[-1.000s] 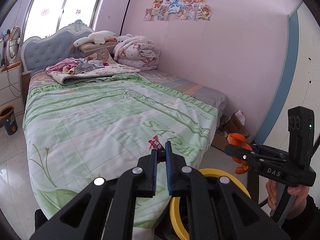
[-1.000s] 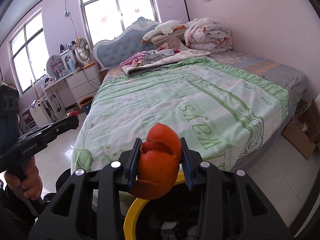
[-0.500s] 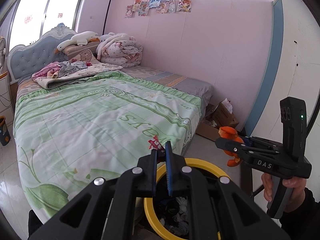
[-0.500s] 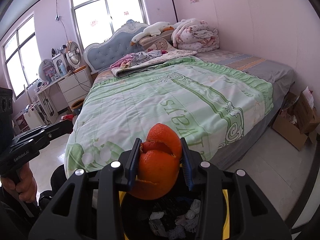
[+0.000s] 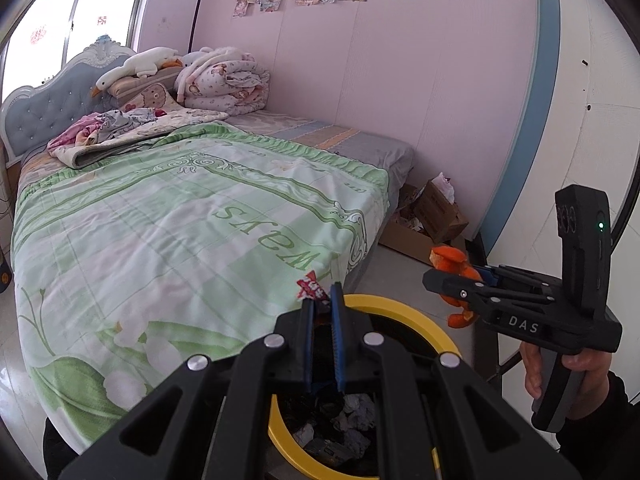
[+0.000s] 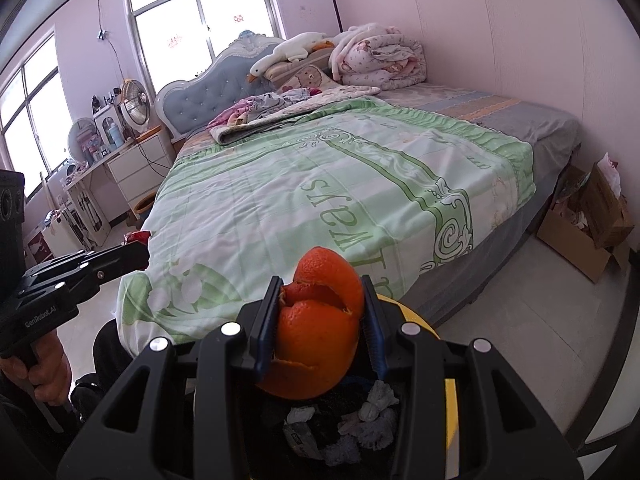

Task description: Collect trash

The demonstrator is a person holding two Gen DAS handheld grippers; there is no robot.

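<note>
Right gripper [image 6: 320, 304] clamps the orange peel [image 6: 318, 328] directly above the yellow-rimmed trash bin [image 6: 450, 400]. Left gripper [image 5: 322, 304] also over the bin, fingers narrow, pinching a red-white wrapper [image 5: 310, 288] at the tips. Crumpled paper [image 6: 376, 400] inside the bin.

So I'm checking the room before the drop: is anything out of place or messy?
Nothing spilled. The orange peel and red wrapper are both gripped above the yellow-rimmed bin. Only the cardboard box by the wall looks untidy, overflowing with paper.
</note>
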